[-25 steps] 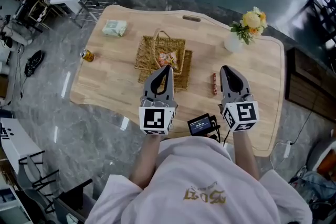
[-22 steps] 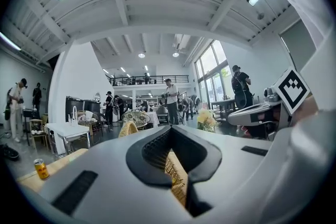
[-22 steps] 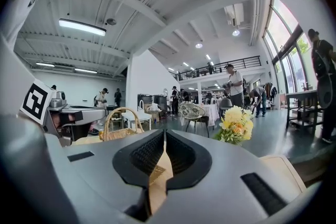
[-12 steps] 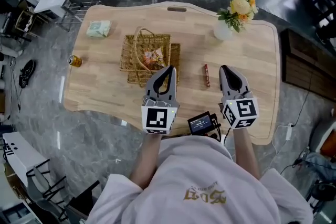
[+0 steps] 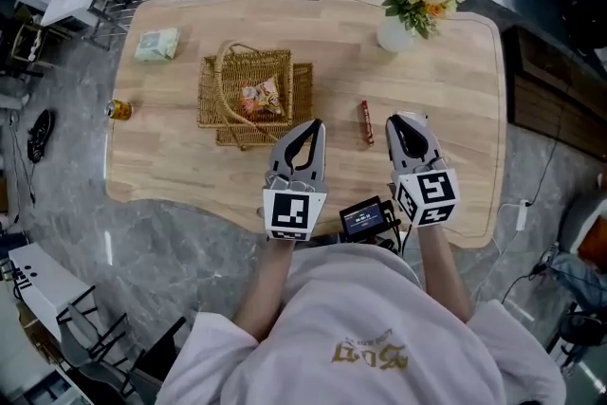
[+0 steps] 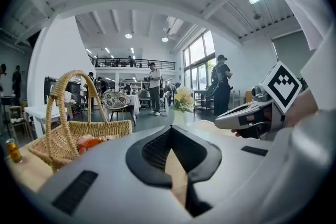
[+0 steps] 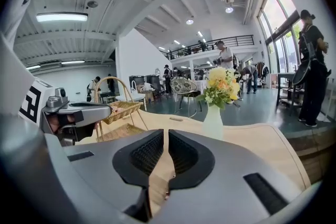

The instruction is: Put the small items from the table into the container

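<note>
1. Descent: both tools sit lower and closer over the near side of the worktop [image 5: 455, 100] than a second ago. The view has tipped with them, so everything lies higher and further left in frame.
2. Right tool [image 5: 402, 122]: jaws all but together, nothing in them. Tips just right of the dark red bar [image 5: 365, 121] at frame centre.
3. Left tool [image 5: 313, 128]: only a thin slit between its jaws, empty. Tips just below the wicker basket [image 5: 220, 100], centre left, which holds one orange packet [image 5: 258, 97].
4. Still loose: bar, green packet [image 5: 156, 44] upper left, can [image 5: 119, 109] at the left edge.
5. Reading: right tool seems to be lining up on the bar, and its jaws must open first.
6. Writing: gold shirt print, small screen [image 5: 364, 219] and packet labels all unreadable.
</note>
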{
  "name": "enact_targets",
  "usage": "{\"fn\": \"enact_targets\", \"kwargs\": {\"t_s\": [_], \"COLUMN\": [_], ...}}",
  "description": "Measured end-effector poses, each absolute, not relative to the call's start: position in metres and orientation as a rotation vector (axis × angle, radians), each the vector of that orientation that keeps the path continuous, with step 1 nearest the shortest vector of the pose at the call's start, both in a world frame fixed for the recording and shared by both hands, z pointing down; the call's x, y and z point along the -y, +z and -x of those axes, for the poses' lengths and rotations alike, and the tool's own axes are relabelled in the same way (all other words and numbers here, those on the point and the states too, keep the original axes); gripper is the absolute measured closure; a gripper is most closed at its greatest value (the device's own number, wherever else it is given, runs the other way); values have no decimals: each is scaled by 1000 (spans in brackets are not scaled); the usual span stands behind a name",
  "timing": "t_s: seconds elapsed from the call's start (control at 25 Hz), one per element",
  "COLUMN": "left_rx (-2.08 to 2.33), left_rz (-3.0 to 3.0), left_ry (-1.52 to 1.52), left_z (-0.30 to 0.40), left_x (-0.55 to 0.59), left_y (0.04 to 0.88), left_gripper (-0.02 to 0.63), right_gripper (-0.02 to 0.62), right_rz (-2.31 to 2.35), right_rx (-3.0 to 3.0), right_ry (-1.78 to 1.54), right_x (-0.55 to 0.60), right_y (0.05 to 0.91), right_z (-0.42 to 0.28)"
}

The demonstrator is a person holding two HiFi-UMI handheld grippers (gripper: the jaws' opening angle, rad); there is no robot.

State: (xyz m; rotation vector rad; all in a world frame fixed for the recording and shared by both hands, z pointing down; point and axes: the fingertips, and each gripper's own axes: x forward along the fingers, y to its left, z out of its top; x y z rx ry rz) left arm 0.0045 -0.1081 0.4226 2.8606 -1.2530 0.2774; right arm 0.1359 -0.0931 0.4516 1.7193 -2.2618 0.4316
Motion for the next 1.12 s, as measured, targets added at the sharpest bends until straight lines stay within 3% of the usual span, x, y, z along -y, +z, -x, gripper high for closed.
{"fn": "enact_targets", "kwargs": {"t_s": [1.0, 1.12], "left_rx": [1126, 1121], "left_rz": [-2718, -2708], "left_ry": [517, 523], "left_z": [-22, -23], "left_x": [105, 105], "left_y": [561, 571], "left_gripper": [601, 603], "right_gripper": [563, 521], "right_rz": [-1560, -1533], "right_rx": [2029, 2017], "right_ry": [760, 808], "right_x": [71, 69], "right_y": [612, 627], "right_z": [-148, -145]}}
